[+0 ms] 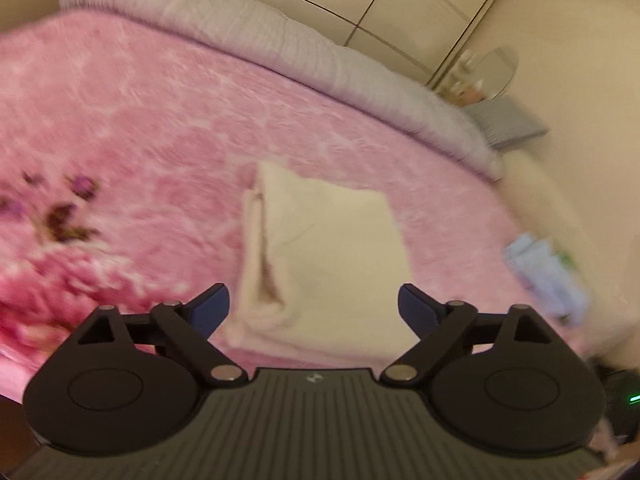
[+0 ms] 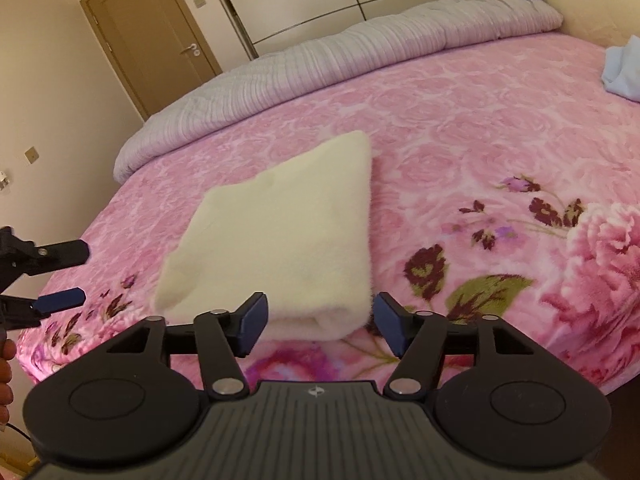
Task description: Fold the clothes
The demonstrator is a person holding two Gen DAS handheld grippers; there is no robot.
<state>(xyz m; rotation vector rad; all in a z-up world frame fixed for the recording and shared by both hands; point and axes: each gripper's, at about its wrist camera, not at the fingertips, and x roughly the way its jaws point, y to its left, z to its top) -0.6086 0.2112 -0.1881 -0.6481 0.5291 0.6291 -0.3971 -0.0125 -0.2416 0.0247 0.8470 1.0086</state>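
Between my right gripper's spread, empty blue pads lies the fluffy cream folded garment, a soft rectangle on the plush pink rose-patterned blanket. My left gripper gapes too, holding nothing.

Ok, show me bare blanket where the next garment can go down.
Widest free patch: blanket between the cream garment, the grey duvet and the blue cloth. The strip left of the garment is narrower, with the left gripper beside it.
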